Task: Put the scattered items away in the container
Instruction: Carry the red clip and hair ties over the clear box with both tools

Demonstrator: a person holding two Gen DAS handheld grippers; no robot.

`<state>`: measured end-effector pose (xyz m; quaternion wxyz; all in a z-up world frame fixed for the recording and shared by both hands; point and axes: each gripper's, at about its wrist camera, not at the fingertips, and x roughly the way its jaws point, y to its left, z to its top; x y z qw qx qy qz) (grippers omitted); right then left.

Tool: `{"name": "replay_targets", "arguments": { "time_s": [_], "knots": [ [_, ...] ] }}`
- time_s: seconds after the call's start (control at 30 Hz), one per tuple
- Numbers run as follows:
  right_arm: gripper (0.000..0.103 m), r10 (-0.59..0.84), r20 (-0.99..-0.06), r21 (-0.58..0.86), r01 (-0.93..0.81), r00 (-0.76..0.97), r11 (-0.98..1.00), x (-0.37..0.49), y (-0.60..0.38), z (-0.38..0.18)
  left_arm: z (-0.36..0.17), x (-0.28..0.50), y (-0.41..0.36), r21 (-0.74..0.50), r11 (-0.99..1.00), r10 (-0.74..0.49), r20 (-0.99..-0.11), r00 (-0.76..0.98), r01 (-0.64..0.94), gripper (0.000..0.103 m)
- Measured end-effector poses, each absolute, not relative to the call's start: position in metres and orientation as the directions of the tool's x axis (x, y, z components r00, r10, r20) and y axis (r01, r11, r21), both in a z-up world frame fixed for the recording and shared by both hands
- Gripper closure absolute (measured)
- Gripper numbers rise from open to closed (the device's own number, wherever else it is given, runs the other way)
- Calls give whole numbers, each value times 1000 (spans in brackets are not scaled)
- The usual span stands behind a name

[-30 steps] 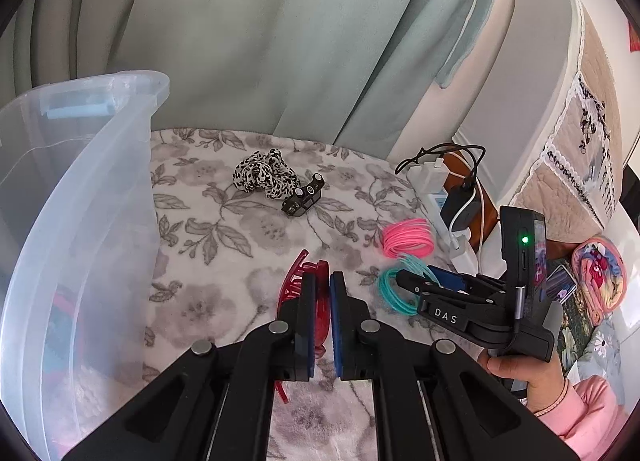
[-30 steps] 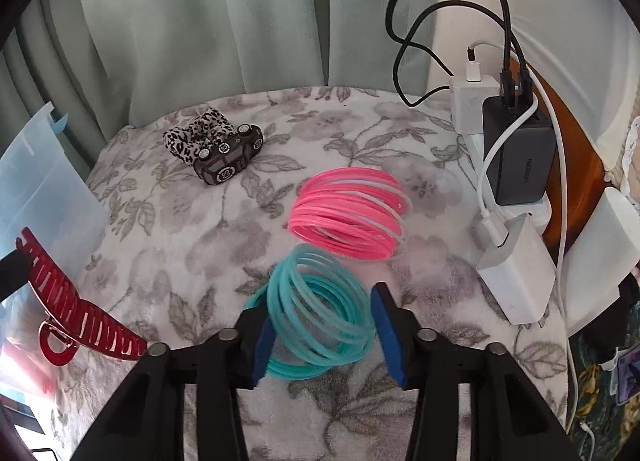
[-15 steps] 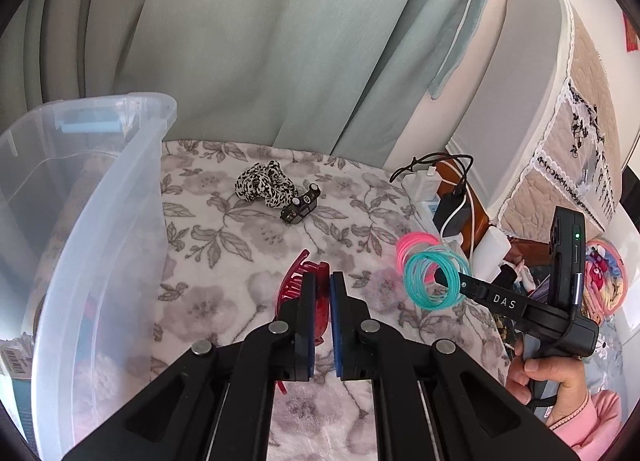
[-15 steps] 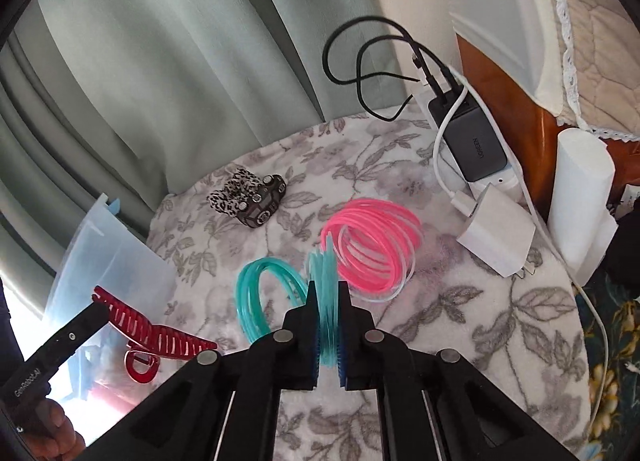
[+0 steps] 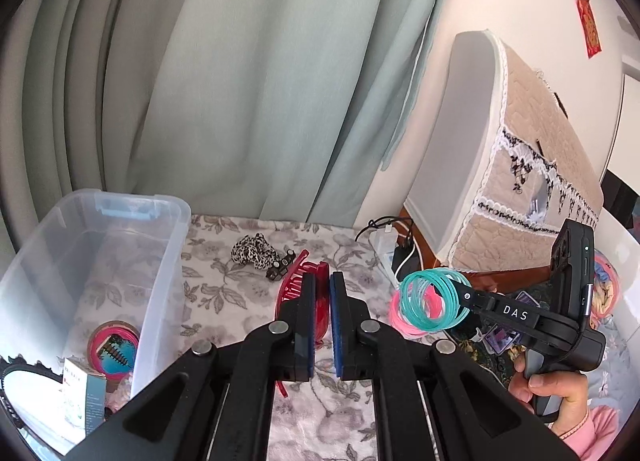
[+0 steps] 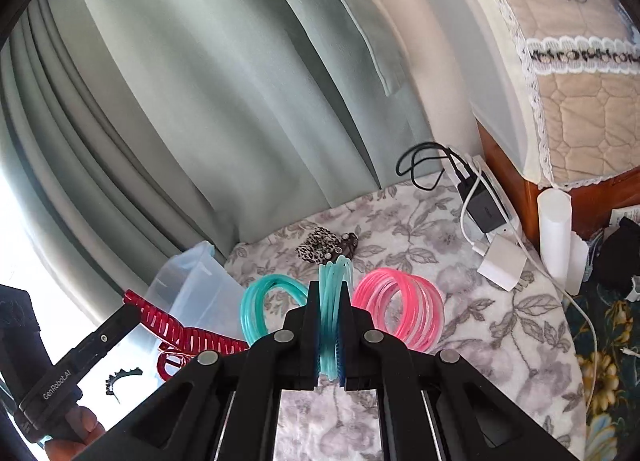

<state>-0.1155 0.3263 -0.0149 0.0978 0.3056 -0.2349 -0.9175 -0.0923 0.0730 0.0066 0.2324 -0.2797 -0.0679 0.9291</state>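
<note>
- The left gripper [image 5: 319,293] is clenched on the red clip [image 5: 296,289], which is lifted clear of the floral cloth [image 5: 224,301]; in the right wrist view the clip [image 6: 176,331] hangs in front of the bin's near wall, not yet over the opening.
- The right gripper [image 6: 330,301] is clenched on the teal coil [image 6: 332,289], pinching one side of its loops; the rest of the coil sags to the left of the jaws. Seen from the left wrist view, the coil [image 5: 432,299] is off the cloth, near its right edge.
- The bin [image 5: 168,261] stands at the cloth's left edge. It already holds a pink round thing [image 5: 113,345], a small box [image 5: 82,389] and a dark scalloped disc [image 5: 24,377].
- Left on the cloth: the pink coil [image 6: 400,307] near the right edge, and the spotted scrunchie [image 5: 250,253] with a small dark toy [image 5: 278,265] touching it, both toward the far edge by the curtain [image 5: 240,81].
- The chargers and cables [image 6: 480,205] at the far right corner look like fixtures rather than clutter; that is my guess.
- Judgement: roughly midway. Two items are in the air and must be carried to the bin and dropped; three more pickups follow.
</note>
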Motion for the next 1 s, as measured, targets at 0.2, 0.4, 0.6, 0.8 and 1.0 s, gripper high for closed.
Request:
{"name": "replay_targets", "arguments": {
  "time_s": [0.2,0.4,0.6,0.8,1.0],
  "knots": [
    [97,-334,-451,471,98,-828,-877,-90,309,25,36,-66,56,-264,-879,474,-418,-775,-396,97],
    [97,-355,-400,446,158,-845,-881,-70,286,55,55,-44,36,-278,-878,471,-355,-808,-389,97],
    [97,-396,-365,414,234,-843,-880,-58,254,79,70,-25,8,-290,-887,440,-300,-846,-359,97],
    [97,-443,-349,385,304,-826,-871,-56,215,94,78,-12,-28,-321,-897,394,-262,-881,-306,97],
    [97,-504,-355,358,383,-787,-851,-62,168,100,78,-6,-62,-348,-905,339,-237,-910,-246,97]
  ]
}}
